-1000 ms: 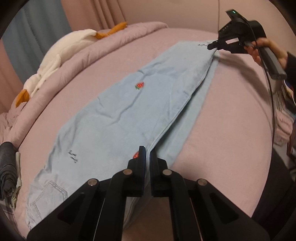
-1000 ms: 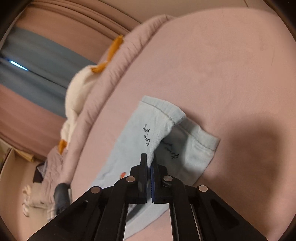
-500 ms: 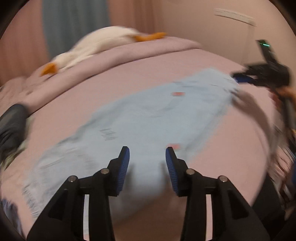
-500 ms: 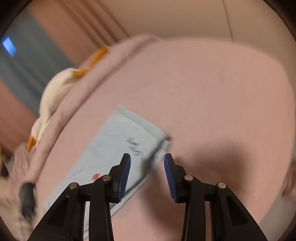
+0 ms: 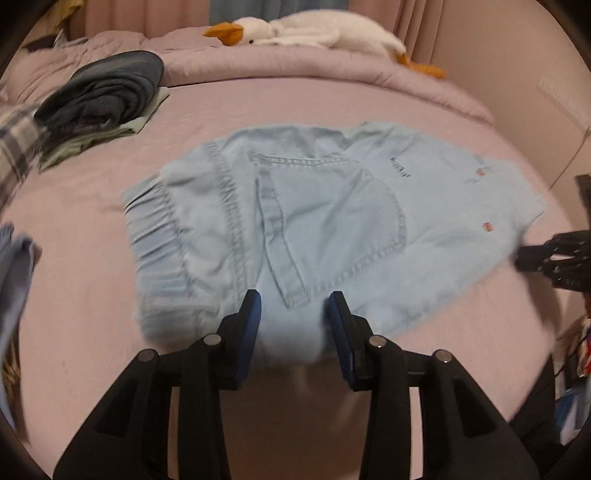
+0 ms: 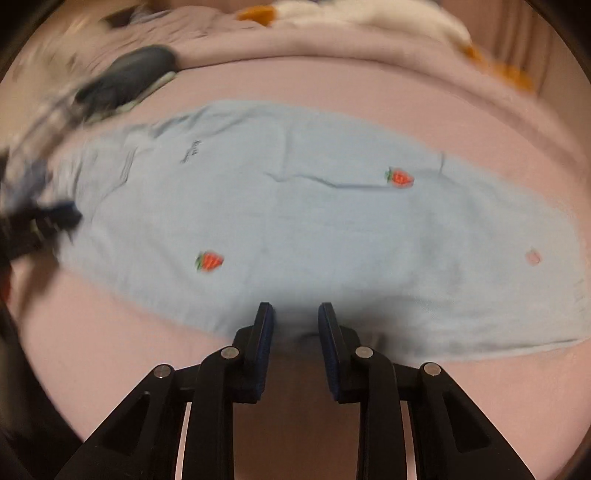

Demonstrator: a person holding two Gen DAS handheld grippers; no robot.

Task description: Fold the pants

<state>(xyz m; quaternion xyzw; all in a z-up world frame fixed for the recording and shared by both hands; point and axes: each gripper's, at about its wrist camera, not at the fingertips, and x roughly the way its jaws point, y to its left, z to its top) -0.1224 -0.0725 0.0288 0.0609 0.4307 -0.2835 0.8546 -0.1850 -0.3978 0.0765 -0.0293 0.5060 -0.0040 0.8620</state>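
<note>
Light blue pants (image 5: 314, 221), folded lengthwise with small strawberry patches, lie flat across the pink bed (image 5: 258, 110). My left gripper (image 5: 294, 299) stands open above their near edge by the back pocket and elastic waistband, pads clear of the cloth. In the right wrist view the leg part of the pants (image 6: 332, 229) spreads wide. My right gripper (image 6: 295, 310) hovers over its near edge with the jaws closing; the cloth edge lies under the gap and the pads do not press it. Each gripper shows blurred in the other's view: right gripper (image 5: 554, 254), left gripper (image 6: 37, 225).
A pile of dark folded clothes (image 5: 107, 88) sits at the back left beside a plaid cloth (image 5: 14, 147). A white goose plush (image 5: 314, 29) lies on the rolled pink duvet (image 5: 295, 62) along the far side. A blue garment (image 5: 14, 266) hangs at the left edge.
Both grippers let go of the pants, opened and swung along the bed's near side, rolling as they went. The right jaws are narrower than half a second ago.
</note>
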